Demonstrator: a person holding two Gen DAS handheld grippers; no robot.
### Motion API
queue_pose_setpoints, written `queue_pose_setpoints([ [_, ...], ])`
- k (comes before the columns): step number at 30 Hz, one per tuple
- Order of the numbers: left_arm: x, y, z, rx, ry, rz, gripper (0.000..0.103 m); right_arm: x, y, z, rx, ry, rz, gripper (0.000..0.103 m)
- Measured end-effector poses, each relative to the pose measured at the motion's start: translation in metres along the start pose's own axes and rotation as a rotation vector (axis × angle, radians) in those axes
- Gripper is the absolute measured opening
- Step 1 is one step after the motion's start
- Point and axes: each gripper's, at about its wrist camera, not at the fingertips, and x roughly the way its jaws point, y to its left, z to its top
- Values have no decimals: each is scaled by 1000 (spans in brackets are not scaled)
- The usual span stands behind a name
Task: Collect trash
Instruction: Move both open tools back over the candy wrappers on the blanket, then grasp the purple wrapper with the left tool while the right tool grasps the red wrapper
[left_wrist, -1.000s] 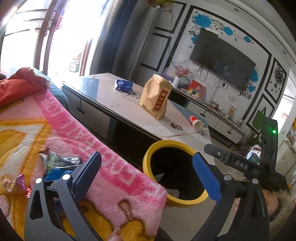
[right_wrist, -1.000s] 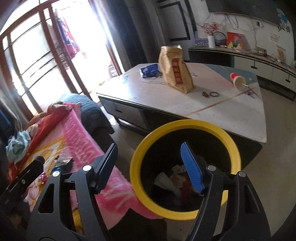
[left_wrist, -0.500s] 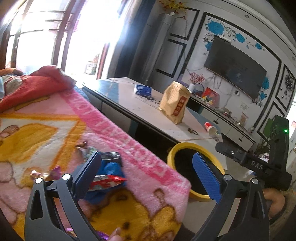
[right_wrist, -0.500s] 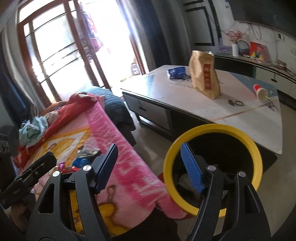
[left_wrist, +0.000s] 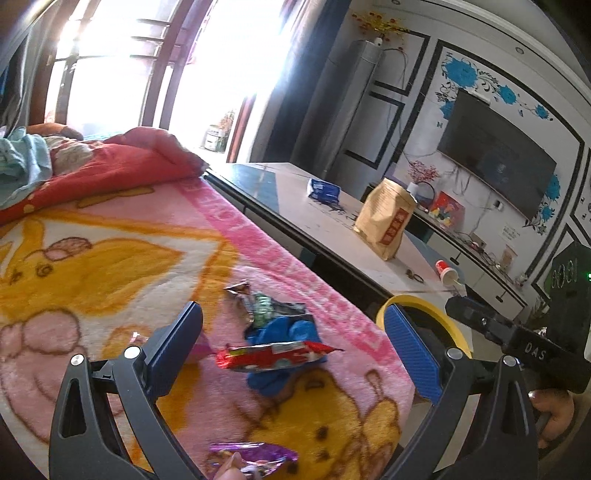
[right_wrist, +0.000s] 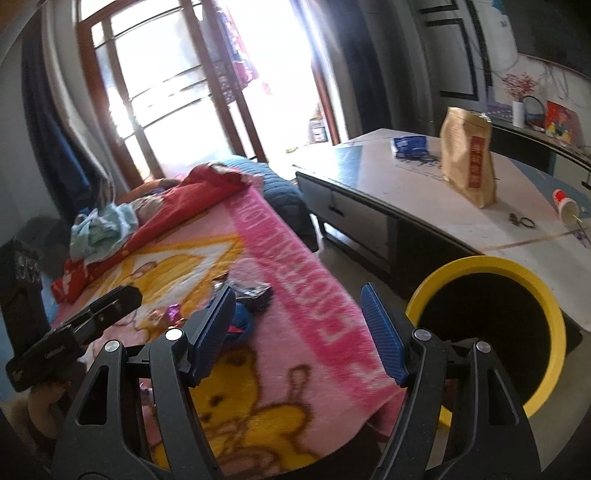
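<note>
On a pink and yellow fleece blanket (left_wrist: 110, 258) printed with cartoon bears lies a small heap of trash: a red foil snack wrapper (left_wrist: 271, 358) across a crumpled blue plastic piece (left_wrist: 284, 332), with a silver and green foil wrapper (left_wrist: 266, 302) just behind them. A purple foil wrapper (left_wrist: 255, 456) sits at the bottom edge of the left wrist view, near the blanket's front.

The left gripper (left_wrist: 291, 347) hovers over this heap with its two blue-padded fingers spread wide and nothing between them. The right gripper (right_wrist: 299, 332) is likewise spread and empty, hanging above the blanket's pink border, to the right of the wrappers.

A round black bin with a yellow rim (right_wrist: 491, 332) stands on the floor just beside the blanket's edge, between it and a low white tabletop (right_wrist: 424, 195). On the tabletop stand an upright brown paper bag with a red label (right_wrist: 467, 158), a flat blue packet (right_wrist: 410, 146) behind it, and a red and white paper cup lying on its side (right_wrist: 565, 205). A red quilt (left_wrist: 110, 170) is bunched at the blanket's far end. A hand (left_wrist: 554, 410) grips the other tool's handle at the lower right of the left wrist view.
</note>
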Motion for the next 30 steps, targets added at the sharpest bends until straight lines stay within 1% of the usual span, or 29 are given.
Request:
queue_pose_setpoints([
  [7, -7, 20, -4, -23, 9, 28, 96, 11, 25, -3, -57, 31, 51, 62],
  [10, -10, 28, -8, -21, 22, 37, 96, 16, 34, -5, -82, 48, 73, 58],
  [13, -12, 34, -14, -26, 43, 36, 96, 23, 42, -7, -105, 70, 87, 56],
  [18, -16, 44, -24, -24, 79, 31, 95, 38, 52, -13, -137, 115, 106, 46],
  [22, -16, 52, -35, -30, 125, 22, 95, 48, 57, -18, -156, 145, 118, 39],
  [23, -16, 54, -38, -31, 134, 20, 93, 51, 58, -19, -157, 155, 122, 37],
  [24, -16, 56, -40, -36, 143, 13, 87, 53, 59, -20, -158, 161, 123, 35],
  [25, -15, 56, -42, -39, 150, 9, 85, 56, 60, -21, -161, 167, 124, 35],
  [30, -14, 57, -51, -36, 186, -20, 79, 64, 65, -24, -176, 185, 128, 34],
])
